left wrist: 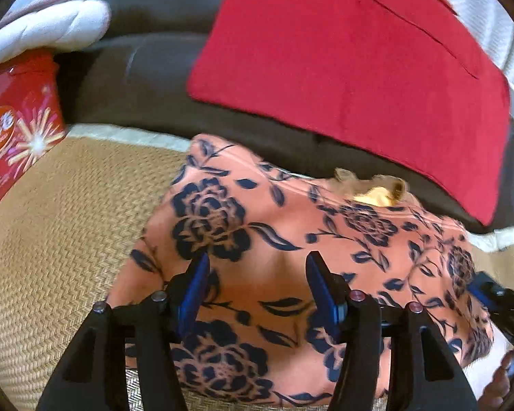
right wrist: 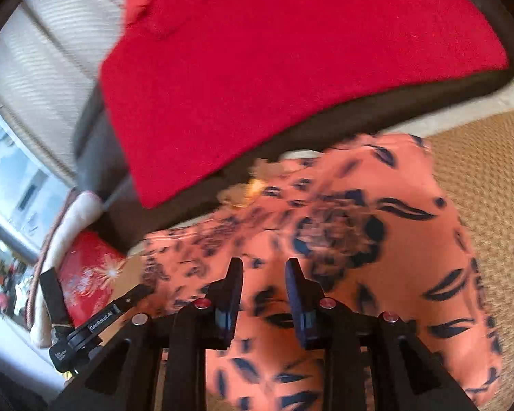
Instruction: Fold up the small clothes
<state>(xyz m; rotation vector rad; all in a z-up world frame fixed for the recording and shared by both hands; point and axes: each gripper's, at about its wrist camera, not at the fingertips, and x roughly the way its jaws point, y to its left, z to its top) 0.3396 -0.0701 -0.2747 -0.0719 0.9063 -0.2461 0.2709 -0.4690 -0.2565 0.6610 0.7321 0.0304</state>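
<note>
Lying on a woven mat (left wrist: 62, 226), the orange floral garment (left wrist: 291, 239) spreads below both tools. The left tool (left wrist: 257, 274) and right tool (right wrist: 264, 274) hover spread apart, pinching nothing. A red box (left wrist: 14, 130) sits closed nearby; a red cloth (left wrist: 342, 68) lies beyond.

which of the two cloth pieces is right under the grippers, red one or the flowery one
The flowery one: the orange garment with dark blue roses lies on the woven mat directly beneath both open grippers. The plain red cloth sits farther off, on the dark cushion.
</note>
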